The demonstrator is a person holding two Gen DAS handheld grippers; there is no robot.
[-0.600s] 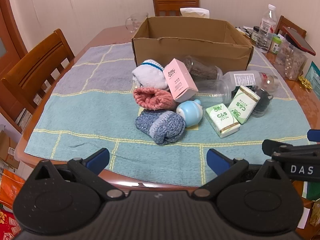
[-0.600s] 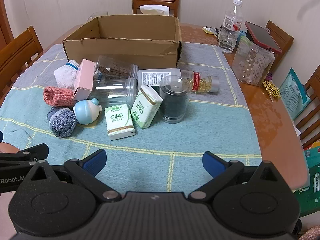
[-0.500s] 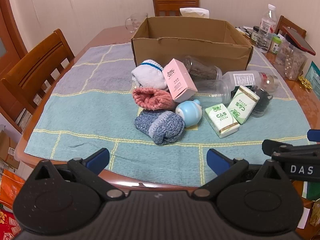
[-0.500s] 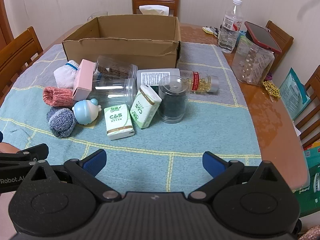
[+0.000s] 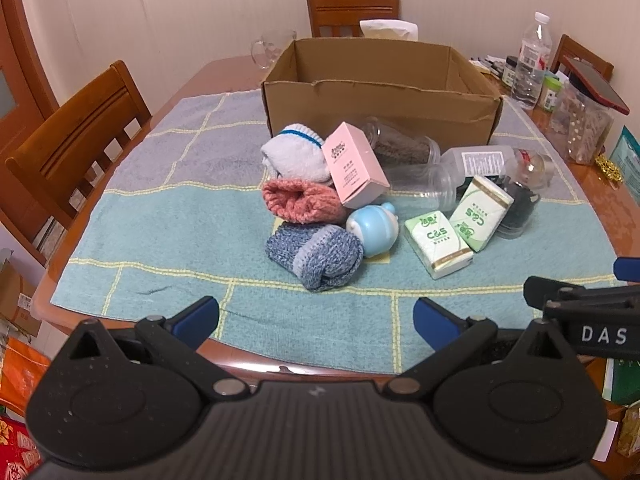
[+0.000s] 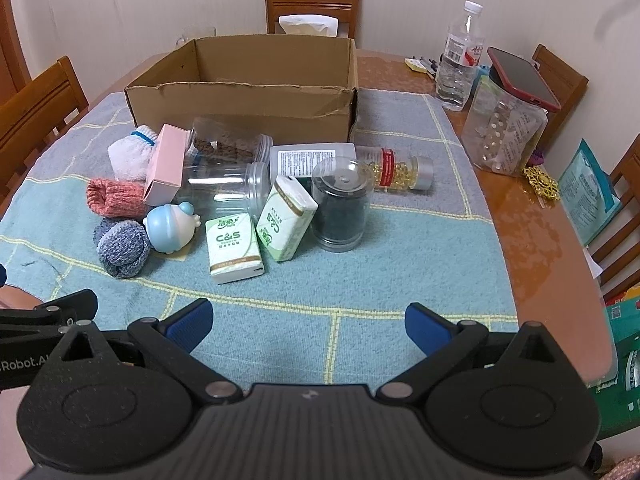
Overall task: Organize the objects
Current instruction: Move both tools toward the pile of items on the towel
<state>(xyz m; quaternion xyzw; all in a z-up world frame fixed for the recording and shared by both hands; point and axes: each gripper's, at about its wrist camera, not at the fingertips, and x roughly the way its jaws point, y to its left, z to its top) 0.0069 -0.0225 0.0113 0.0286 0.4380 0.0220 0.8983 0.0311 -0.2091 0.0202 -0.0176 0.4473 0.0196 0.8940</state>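
Toys and socks ahead of two grippers.
Left gripper (image 5: 316,318) and right gripper (image 6: 308,318) wide, holding nothing; box (image 6: 240,108) beyond looks empty, maybe.

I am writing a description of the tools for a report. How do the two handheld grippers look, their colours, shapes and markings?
Both are matt black plastic. The left gripper and right gripper each have a ribbed body, two round housings, angular linkage arms with silver pins, and blue pads on the fingers. White lettering, partly cut off, marks each one's side.
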